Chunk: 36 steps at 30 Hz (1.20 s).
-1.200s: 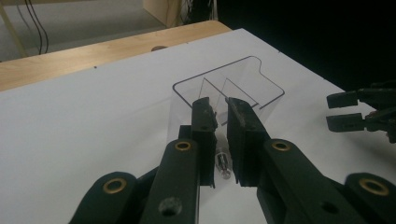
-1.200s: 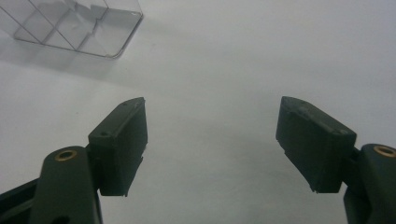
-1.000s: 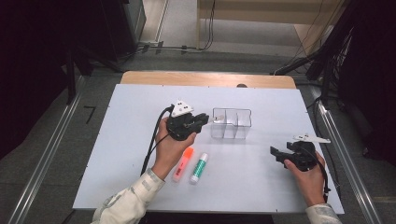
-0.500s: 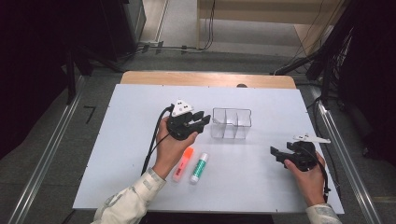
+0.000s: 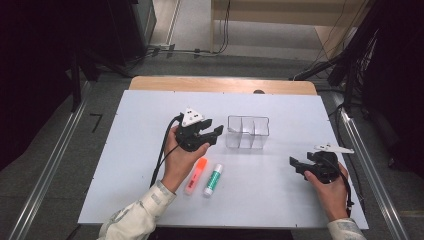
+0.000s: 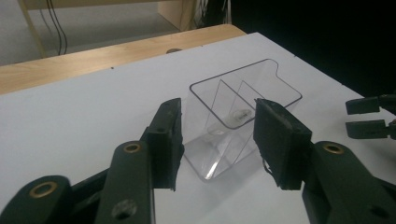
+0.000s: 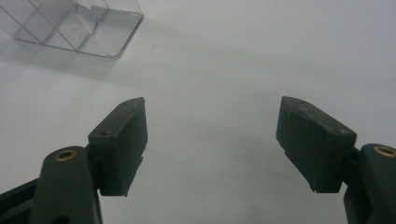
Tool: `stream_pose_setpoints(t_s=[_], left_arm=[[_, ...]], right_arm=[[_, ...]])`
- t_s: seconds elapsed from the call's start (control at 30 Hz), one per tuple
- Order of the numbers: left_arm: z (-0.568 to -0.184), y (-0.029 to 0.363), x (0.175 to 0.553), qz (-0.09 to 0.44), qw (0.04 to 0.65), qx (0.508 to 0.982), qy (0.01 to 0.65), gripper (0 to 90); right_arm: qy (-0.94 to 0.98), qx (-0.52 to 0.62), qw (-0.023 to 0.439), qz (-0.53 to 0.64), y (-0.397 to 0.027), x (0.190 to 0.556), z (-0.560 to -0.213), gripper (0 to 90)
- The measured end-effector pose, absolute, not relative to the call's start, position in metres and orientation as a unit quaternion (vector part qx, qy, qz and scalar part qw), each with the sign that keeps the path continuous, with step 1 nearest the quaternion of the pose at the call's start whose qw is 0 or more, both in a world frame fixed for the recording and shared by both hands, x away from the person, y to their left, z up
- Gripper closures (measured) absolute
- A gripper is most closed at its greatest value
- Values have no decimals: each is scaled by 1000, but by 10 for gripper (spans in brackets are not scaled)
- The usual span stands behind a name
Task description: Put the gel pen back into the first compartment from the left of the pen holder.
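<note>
A matte white board point(image 5: 125, 150) covers a wooden table point(image 5: 220, 84) over grey floor. Just ahead of the left gripper point(image 5: 212, 136) stands the clear plastic organiser point(image 5: 247, 132), boxy, 3 compartments, glossy walls. Its jaws have just been opening, nothing between them. The right gripper point(image 5: 295, 164) gapes wide, empty, well beyond the organiser.

Left gripper point(image 5: 216, 134): black, grey plate on top
Right gripper point(image 5: 295, 164): black
Organizer box point(image 5: 248, 132): clear, no colour
Marker point(image 5: 195, 176): orange
Glue stick point(image 5: 213, 179): white and green
Table top point(image 5: 135, 140): white, wooden edge
</note>
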State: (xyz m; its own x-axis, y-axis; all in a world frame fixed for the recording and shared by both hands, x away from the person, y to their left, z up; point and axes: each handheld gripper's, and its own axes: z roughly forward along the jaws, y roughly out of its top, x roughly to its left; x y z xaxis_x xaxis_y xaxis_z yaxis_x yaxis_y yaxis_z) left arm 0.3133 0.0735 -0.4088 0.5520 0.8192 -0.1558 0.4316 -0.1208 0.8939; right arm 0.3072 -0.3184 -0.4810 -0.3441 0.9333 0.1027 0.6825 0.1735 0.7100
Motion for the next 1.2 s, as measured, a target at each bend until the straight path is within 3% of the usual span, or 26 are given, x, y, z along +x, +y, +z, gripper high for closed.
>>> stream_pose_setpoints(t_s=[1.2], left_arm=[[-450,115,292,216,455,712,488,364]], right_arm=[[746,542,181,343,-317,307,-481,235]])
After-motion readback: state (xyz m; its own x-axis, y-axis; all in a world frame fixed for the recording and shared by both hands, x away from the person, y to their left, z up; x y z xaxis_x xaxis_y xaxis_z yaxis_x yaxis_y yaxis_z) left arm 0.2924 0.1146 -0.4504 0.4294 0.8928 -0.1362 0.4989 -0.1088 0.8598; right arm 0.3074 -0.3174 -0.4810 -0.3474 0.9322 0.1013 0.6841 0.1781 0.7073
